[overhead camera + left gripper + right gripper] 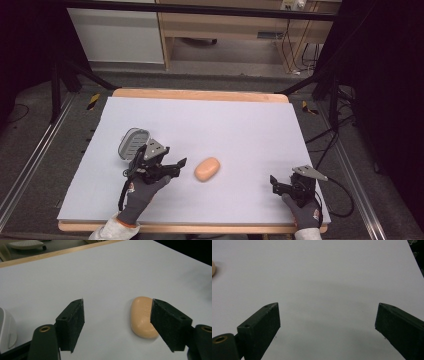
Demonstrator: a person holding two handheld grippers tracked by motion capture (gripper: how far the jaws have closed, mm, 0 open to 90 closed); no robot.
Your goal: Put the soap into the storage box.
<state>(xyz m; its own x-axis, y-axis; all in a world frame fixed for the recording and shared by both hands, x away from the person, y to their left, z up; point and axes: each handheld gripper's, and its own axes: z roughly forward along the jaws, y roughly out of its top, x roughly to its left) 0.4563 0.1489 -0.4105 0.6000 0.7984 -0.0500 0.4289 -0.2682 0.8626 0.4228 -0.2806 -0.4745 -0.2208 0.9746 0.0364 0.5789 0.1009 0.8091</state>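
A smooth, peach-coloured oval bar of soap (207, 169) lies flat on the pale lavender sheet covering the wooden-edged table (200, 95), a little toward six o'clock of the sheet's middle. The left gripper (176, 167), held in a grey-gloved hand (142, 194), sits just at nine o'clock of the soap, its black jaws pointing toward three o'clock at the bar. In the left gripper view the jaws stand wide apart with bare sheet between them; the soap (142, 317) lies ahead at about one o'clock, partly hidden behind the right-hand pad, and whether that pad touches it cannot be told. Nothing is clamped. A grey plastic soap dish with a ribbed inner tray (133, 142) rests on the sheet at ten o'clock of the left gripper, just behind it.

The right gripper (274, 182) is well apart from the soap, at about four o'clock of it near the sheet's front corner, held by a second gloved hand (304, 212). In the right gripper view its jaws are spread wide over bare sheet, holding nothing, with an edge of the soap (213, 267) at ten o'clock
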